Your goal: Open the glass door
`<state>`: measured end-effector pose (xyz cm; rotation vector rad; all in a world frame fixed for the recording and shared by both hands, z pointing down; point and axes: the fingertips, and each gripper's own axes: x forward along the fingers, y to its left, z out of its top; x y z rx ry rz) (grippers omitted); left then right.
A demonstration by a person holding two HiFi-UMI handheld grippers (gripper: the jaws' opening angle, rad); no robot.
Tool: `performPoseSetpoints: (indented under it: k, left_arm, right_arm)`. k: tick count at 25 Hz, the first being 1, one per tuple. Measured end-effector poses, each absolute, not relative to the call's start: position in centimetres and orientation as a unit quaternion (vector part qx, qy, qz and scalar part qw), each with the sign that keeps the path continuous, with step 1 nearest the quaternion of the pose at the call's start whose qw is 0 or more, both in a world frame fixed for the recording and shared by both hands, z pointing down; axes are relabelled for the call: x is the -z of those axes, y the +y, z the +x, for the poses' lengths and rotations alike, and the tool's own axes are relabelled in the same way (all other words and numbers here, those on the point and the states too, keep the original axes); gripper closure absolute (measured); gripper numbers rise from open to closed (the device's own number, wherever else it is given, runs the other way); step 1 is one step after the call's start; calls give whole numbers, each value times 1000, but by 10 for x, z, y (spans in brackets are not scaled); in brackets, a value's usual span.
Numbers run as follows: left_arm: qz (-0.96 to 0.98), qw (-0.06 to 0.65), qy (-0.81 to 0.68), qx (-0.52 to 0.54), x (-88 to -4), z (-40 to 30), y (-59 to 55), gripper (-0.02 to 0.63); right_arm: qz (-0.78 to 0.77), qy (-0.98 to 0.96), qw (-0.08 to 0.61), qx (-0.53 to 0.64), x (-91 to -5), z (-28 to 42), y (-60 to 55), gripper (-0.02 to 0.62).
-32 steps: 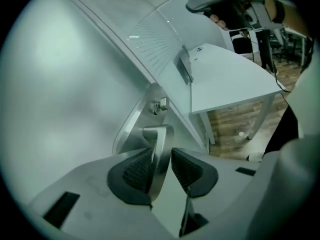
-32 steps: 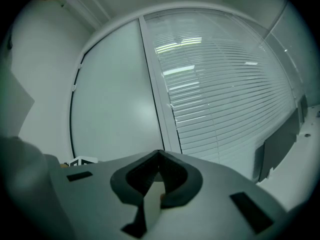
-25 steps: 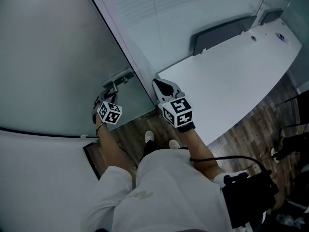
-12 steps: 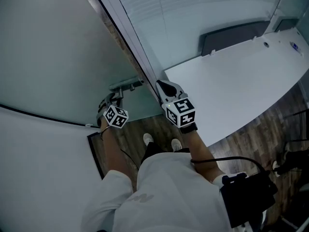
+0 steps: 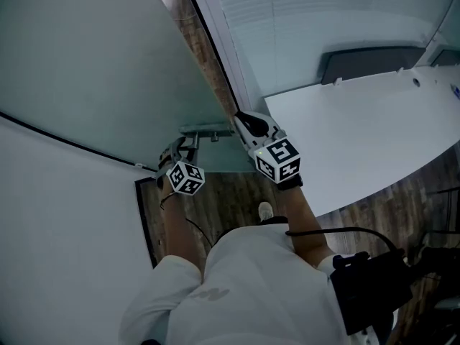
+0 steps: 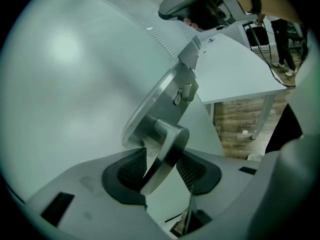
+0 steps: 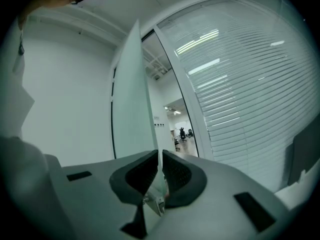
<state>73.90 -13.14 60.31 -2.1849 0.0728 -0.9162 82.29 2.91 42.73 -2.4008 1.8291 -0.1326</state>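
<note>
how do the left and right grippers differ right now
The left gripper has its jaws wide and opening; the right gripper has them nearly together, just starting to open. The left's jaws flank the door handle; the right's line up with the glass door edge. Both work the same door.

I see a pale green glass door [image 5: 93, 70], a silver handle [image 6: 165, 154], a white table [image 5: 374, 135] and a brown wood floor [image 5: 215, 207].
</note>
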Motion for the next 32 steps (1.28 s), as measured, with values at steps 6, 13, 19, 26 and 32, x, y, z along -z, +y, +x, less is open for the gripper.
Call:
performPoseSetpoints:
  k: [6, 13, 19, 26, 32]
  left_arm:
    - [-856, 380, 14, 351, -607, 698, -120, 445]
    - [-858, 386, 6, 338, -609, 636, -97, 440]
    - [-865, 390, 2, 317, -621, 574, -86, 431]
    - [-868, 382, -15, 317, -616, 526, -79, 413]
    - [-854, 389, -27, 344, -601, 508, -81, 411]
  right_arm:
    - [-733, 676, 73, 21, -418, 775, 16, 484]
    - [-735, 676, 38, 17, -421, 706, 16, 500]
    - [-736, 677, 23, 17, -432, 631, 32, 525]
    - [-708, 706, 11, 37, -430, 573, 45, 538]
    - [-636, 769, 14, 61, -416, 548, 47, 541]
